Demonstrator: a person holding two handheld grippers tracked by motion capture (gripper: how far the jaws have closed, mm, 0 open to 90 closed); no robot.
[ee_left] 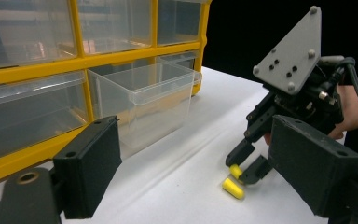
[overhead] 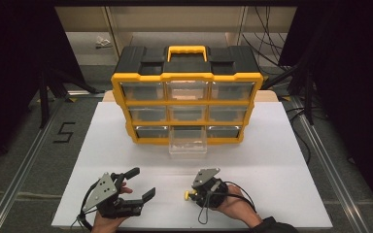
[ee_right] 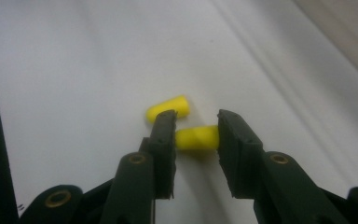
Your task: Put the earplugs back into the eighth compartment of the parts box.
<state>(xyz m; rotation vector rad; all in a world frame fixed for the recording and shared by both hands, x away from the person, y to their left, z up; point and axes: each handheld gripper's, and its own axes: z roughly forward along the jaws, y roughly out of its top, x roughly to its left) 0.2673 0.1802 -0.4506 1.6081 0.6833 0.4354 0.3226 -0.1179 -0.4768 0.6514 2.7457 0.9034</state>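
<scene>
the left gripper [overhead: 138, 183] is held wide open with nothing between its fingers. the right gripper [ee_right: 196, 133] is closed on one yellow earplug [ee_right: 196, 138], pinched crosswise between the fingertips; a second earplug [ee_right: 168, 108] lies on the table [overhead: 272, 160] just beyond the left fingertip.

A yellow-and-black drawer cabinet [overhead: 187, 94] stands at the centre of the frame on the white table [overhead: 272, 160]. Its bottom middle clear drawer [overhead: 188, 141] is pulled out. At the left edge, a dark "5" mark [overhead: 64, 132] sits on the grey floor.
</scene>
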